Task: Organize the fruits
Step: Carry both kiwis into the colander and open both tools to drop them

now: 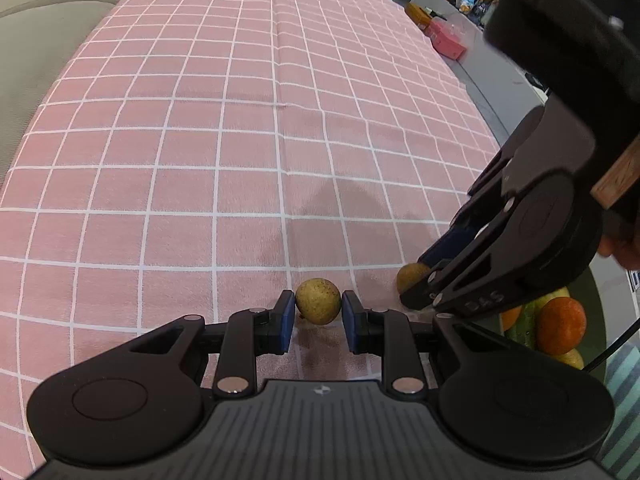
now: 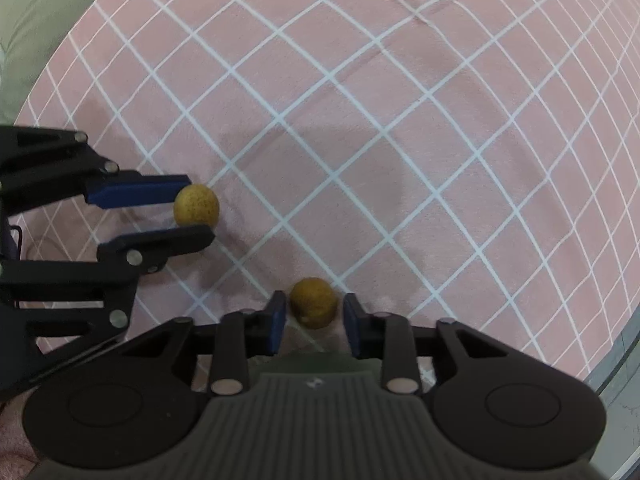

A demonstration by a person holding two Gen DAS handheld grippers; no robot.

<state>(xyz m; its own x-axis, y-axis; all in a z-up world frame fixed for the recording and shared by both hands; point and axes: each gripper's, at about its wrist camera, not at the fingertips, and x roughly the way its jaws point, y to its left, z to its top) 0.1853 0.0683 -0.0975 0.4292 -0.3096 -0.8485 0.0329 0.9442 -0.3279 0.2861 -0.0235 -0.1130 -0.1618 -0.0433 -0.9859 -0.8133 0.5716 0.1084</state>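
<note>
Two small brown speckled fruits, longan-like, sit on the pink checked tablecloth (image 1: 240, 140). The left fruit (image 1: 318, 301) is low centre in the left wrist view, between the blue pads of the left gripper (image 1: 318, 316). Pads look touching or just off its sides, so the jaws are narrowed around it, but firm grip can't be confirmed; the fruit seems to rest on the cloth. The right fruit (image 2: 313, 303) is low centre in the right wrist view, between the right gripper (image 2: 314, 318) pads, with a visible gap on the right side: jaws open around it, not clamped.

Step in hand, by my read: pinch both fruits. Do it well by centring each fruit on the pads, closing gently since the skin looks thin and the round shape may roll or squirt out, then lifting straight up.

Likely goal is the fruit pile at lower right of the left view, with an orange (image 1: 560, 326) on top; its container isn't clear.

Room: cloth is open toward upper frame and left. The two grippers are near each other, so avoid crossing. Table edge runs along the right side, with clutter beyond upper right.
</note>
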